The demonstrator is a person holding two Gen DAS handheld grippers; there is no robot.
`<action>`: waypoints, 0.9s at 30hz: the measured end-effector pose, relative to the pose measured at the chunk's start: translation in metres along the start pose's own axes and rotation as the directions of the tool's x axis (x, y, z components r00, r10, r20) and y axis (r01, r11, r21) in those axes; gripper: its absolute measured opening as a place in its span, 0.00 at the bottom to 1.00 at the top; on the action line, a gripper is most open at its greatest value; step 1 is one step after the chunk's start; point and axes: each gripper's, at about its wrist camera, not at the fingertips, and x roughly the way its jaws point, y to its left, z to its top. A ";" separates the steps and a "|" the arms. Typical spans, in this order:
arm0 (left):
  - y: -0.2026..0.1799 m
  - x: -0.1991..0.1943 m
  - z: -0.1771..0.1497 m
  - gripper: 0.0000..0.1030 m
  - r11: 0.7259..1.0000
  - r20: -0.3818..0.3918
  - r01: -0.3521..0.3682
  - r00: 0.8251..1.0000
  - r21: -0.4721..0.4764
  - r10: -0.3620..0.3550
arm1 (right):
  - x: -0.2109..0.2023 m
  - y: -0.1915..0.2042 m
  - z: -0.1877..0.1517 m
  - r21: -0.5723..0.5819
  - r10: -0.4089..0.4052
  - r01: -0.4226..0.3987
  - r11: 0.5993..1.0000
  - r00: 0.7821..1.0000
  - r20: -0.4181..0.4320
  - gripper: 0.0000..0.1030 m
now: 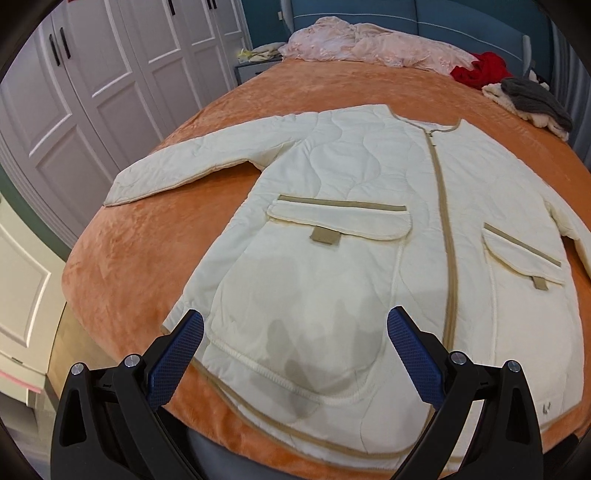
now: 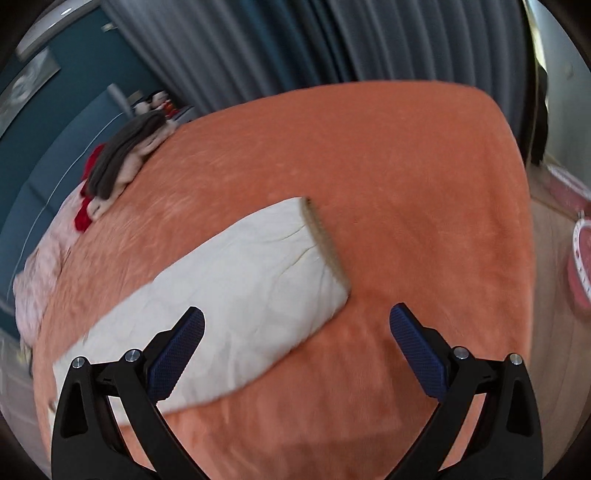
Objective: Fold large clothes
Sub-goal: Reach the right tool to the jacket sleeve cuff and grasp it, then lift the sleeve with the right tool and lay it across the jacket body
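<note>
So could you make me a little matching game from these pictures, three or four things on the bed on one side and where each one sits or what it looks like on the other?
Things:
1. cream quilted jacket
2. red garment
3. grey knitted item
4. pale pink crumpled bedding

Descriptions:
A. bunched along the far end of the orange plush bedspread, by the blue headboard
B. spread flat, front up, zipped closed
C. draped on top of a cream fluffy pile
D. crumpled between the pink bedding and the fluffy pile

Pairs: 1-B, 2-D, 3-C, 4-A
</note>
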 end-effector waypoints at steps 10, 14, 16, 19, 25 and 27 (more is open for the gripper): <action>-0.002 0.021 0.014 0.94 1.000 -0.024 -0.028 0.999 -0.003 0.028 | 0.035 0.006 -0.001 0.067 0.018 -0.015 0.998 0.999 -0.045 0.65; -0.003 0.026 0.016 0.94 0.998 -0.030 -0.055 0.998 0.000 0.055 | 0.043 0.019 0.005 0.041 0.087 -0.084 0.996 0.993 -0.078 0.19; -0.003 0.029 0.016 0.94 0.998 -0.033 -0.063 0.997 0.003 0.063 | 0.037 0.035 0.009 0.007 0.111 -0.111 0.994 0.992 -0.060 0.13; -0.003 0.032 0.017 0.94 0.998 -0.038 -0.069 0.997 0.007 0.069 | 0.016 0.062 0.013 -0.041 0.176 -0.177 0.983 0.984 -0.026 0.12; 0.003 0.033 0.016 0.94 0.999 -0.016 -0.023 1.000 -0.023 0.023 | -0.058 0.180 -0.004 -0.271 0.430 -0.419 0.867 0.903 -0.022 0.12; 0.009 0.030 0.016 0.94 0.999 0.008 0.002 1.000 -0.054 -0.001 | -0.083 0.219 -0.023 -0.343 0.512 -0.500 0.795 0.857 -0.063 0.12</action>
